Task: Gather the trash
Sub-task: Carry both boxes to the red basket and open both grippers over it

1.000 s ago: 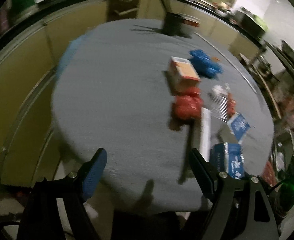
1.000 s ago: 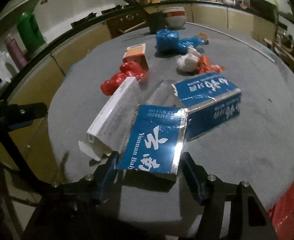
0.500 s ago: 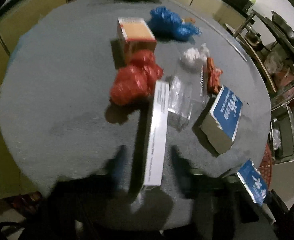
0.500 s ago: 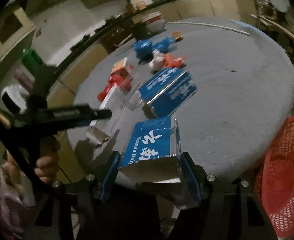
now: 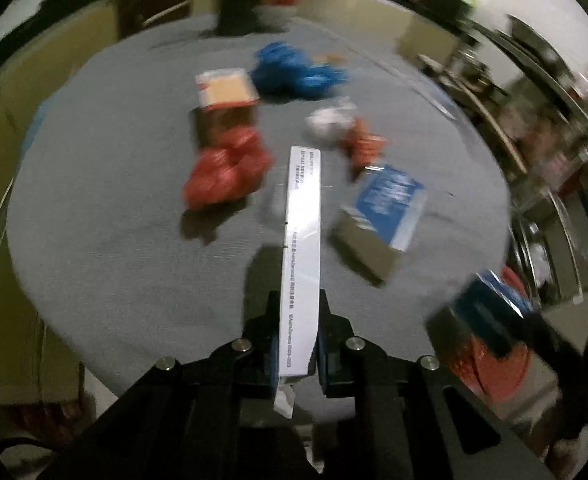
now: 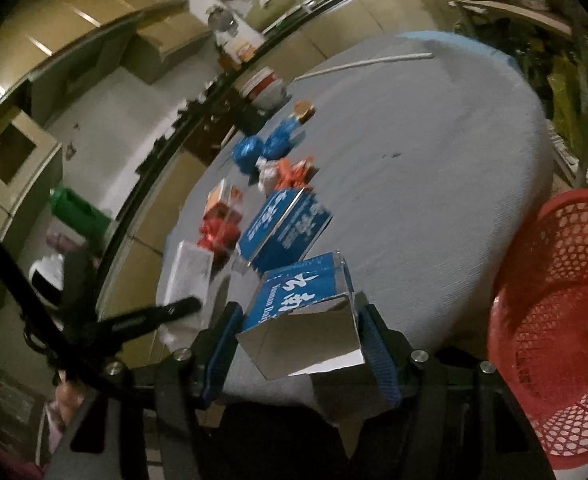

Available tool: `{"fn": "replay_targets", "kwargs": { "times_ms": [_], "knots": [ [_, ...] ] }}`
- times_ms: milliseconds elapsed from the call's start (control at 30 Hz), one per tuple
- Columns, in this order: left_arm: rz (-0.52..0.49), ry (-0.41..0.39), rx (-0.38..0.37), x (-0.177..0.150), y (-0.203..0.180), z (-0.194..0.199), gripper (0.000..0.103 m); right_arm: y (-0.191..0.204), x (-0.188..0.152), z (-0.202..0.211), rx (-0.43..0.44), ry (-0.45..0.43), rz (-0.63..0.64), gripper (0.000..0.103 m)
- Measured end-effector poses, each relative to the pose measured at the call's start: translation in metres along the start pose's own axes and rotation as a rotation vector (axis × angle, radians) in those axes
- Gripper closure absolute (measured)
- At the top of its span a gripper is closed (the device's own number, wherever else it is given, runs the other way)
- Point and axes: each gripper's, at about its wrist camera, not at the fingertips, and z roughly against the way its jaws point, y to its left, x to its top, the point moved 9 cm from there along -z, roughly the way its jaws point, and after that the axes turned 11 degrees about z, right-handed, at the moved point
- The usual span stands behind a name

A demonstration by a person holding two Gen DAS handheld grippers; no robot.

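Observation:
My left gripper [image 5: 295, 340] is shut on the near end of a long white box [image 5: 301, 248], which points out over the round grey table [image 5: 114, 220]. My right gripper [image 6: 299, 334] is shut on an open blue milk carton [image 6: 303, 308] and holds it just off the table's near edge, left of a red mesh basket [image 6: 553, 320]. On the table lie a second blue carton [image 5: 385, 212] [image 6: 286, 228], a red plastic bag [image 5: 226, 172], an orange-topped box [image 5: 226, 100], a blue bag [image 5: 294, 70], and white and orange wrappers [image 5: 345, 132].
The red basket stands on the floor at the table's right side. A dark pot and a bowl [image 6: 264, 88] stand at the table's far edge. A thin white stick [image 6: 365, 62] lies at the far side. Cabinets [image 6: 94, 60] line the walls.
My left gripper moved onto the long white box and shut on it. My right gripper lifted the open blue carton off the table and carried it back toward the red basket.

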Motion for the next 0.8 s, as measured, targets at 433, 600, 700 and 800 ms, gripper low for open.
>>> {"fn": "replay_targets", "kwargs": {
  "times_ms": [433, 600, 700, 800],
  "knots": [
    [-0.48, 0.199, -0.177, -0.079, -0.193, -0.036, 0.087, -0.119, -0.008, 0.103, -0.242, -0.153, -0.176, 0.04],
    [-0.573, 0.295, -0.218, -0.117, -0.258, -0.065, 0.087, -0.172, -0.036, 0.137, -0.298, -0.174, -0.318, 0.039],
    [-0.613, 0.323, -0.214, -0.136, -0.278, -0.08, 0.086, -0.189, -0.05, 0.14, -0.292, -0.165, -0.376, 0.036],
    [-0.637, 0.358, -0.201, -0.145, -0.289, -0.097, 0.085, -0.199, -0.058, 0.137, -0.288, -0.155, -0.405, 0.034]
  ]
}}
